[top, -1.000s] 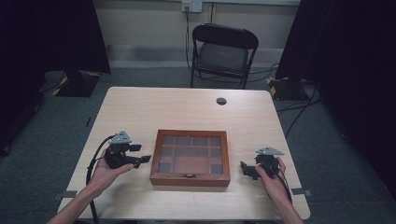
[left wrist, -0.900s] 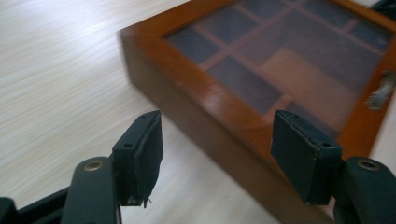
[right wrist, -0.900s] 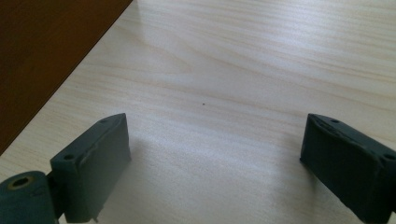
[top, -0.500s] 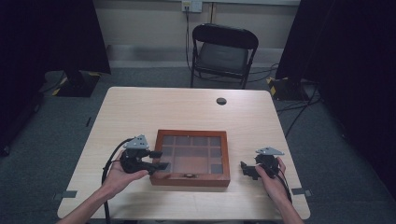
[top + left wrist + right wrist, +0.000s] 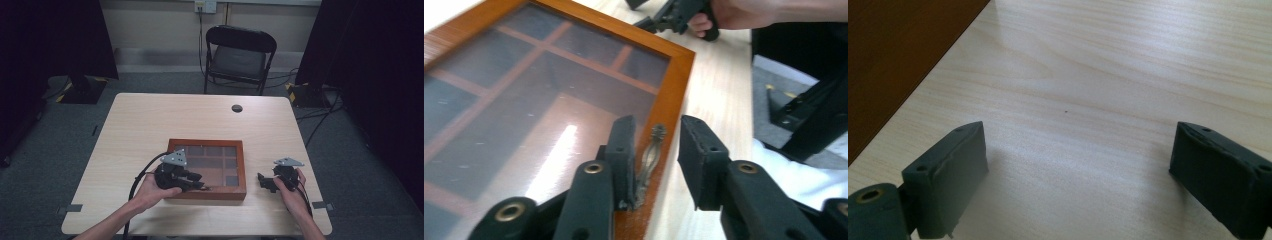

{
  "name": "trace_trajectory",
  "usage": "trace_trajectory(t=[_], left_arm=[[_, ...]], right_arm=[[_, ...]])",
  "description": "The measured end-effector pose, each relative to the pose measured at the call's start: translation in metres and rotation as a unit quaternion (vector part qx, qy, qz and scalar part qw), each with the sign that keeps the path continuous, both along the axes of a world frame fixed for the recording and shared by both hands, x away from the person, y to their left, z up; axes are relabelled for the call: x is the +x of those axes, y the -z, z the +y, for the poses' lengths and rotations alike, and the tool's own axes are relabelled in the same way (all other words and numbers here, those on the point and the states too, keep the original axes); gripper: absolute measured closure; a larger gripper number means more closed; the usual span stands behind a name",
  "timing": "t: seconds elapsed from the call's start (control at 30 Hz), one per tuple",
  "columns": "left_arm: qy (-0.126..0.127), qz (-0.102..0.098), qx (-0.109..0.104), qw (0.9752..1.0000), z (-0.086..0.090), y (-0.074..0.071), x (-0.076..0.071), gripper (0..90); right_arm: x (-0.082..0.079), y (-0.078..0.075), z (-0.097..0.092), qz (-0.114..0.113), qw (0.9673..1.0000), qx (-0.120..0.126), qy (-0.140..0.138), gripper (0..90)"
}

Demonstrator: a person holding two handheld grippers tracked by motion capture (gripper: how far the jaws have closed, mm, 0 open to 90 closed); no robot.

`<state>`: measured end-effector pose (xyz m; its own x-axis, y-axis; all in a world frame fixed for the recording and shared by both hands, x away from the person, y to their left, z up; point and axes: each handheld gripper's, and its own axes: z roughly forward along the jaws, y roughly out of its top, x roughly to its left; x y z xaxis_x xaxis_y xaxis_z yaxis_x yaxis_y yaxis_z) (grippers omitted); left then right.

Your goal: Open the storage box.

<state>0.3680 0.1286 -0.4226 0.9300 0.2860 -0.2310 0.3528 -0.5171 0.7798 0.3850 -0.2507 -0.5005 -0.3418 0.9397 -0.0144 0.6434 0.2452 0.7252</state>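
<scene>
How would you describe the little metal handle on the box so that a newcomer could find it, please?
On the table lies a flat wooden box with a glass lid. On the lid's front frame, between the left gripper's fingers, sits the handle: slim, ornate, brass-coloured, the only metal on the wood.

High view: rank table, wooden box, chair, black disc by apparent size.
1. table
2. chair, though it stands farther back, so unsure
3. wooden box
4. black disc
</scene>
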Motion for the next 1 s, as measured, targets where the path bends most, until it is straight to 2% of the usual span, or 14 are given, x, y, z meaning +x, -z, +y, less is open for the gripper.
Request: trace_trajectory(t=[0.1,0.13,0.17,0.2,0.23,0.27,0.4,0.5,0.57,0.63,0.8,0.83,0.87,1.0], left_arm=[[0.004,0.004,-0.005,1.0,0.0,0.004,0.0,69.6],[0.018,0.015,-0.015,0.9996,-0.001,0.008,0.002,69.6],[0.018,0.015,-0.015,0.9996,-0.001,0.008,0.002,69.3],[0.01,0.012,-0.01,0.9998,-0.002,0.01,0.002,69.3],[0.013,0.011,-0.011,0.9998,-0.003,0.011,0.003,71.4],[0.012,0.005,0.0,0.9999,-0.007,0.011,0.003,75.1],[0.008,-0.008,0.015,0.9998,-0.01,0.012,0.004,76.7],[0.016,-0.004,0.027,0.9995,-0.014,0.015,0.005,77.4],[0.016,-0.011,0.025,0.9995,-0.017,0.017,0.003,80.0],[0.019,-0.012,0.027,0.9994,-0.017,0.017,0.003,80.1],[0.019,-0.029,0.027,0.999,-0.016,0.018,0.001,80.6],[0.018,-0.029,0.022,0.9992,-0.016,0.019,0.0,80.6],[0.018,-0.028,0.029,0.999,-0.016,0.018,0.001,80.8],[0.014,-0.015,0.028,0.9994,-0.018,0.017,0.002,80.9]], right_arm=[[0.0,0.0,0.0,0.0,1.0,0.0,0.0,7.4],[0.0,0.0,0.0,0.0,1.0,0.0,0.0,7.4],[0.0,0.0,0.0,0.0,1.0,0.0,0.0,7.4],[0.0,0.0,0.0,0.0,1.0,0.0,0.0,7.4],[0.0,0.0,0.0,0.0,1.0,0.0,0.0,7.4],[0.0,0.0,0.0,0.0,1.0,0.0,0.0,7.4],[0.0,0.0,0.0,0.0,1.0,0.0,0.0,7.4],[0.0,0.0,0.0,0.0,1.0,0.0,0.0,7.4],[0.0,0.0,0.0,0.0,1.0,0.0,-0.002,7.4],[0.0,0.0,0.0,0.0,1.0,0.0,-0.003,7.4],[0.0,0.0,0.0,0.0,1.0,0.0,-0.003,7.4],[0.0,0.0,0.0,0.0,1.0,0.0,-0.003,7.4],[0.0,0.0,0.0,0.0,1.0,0.0,-0.003,7.4],[0.0,0.0,0.0,0.0,1.0,0.0,-0.003,7.4]])
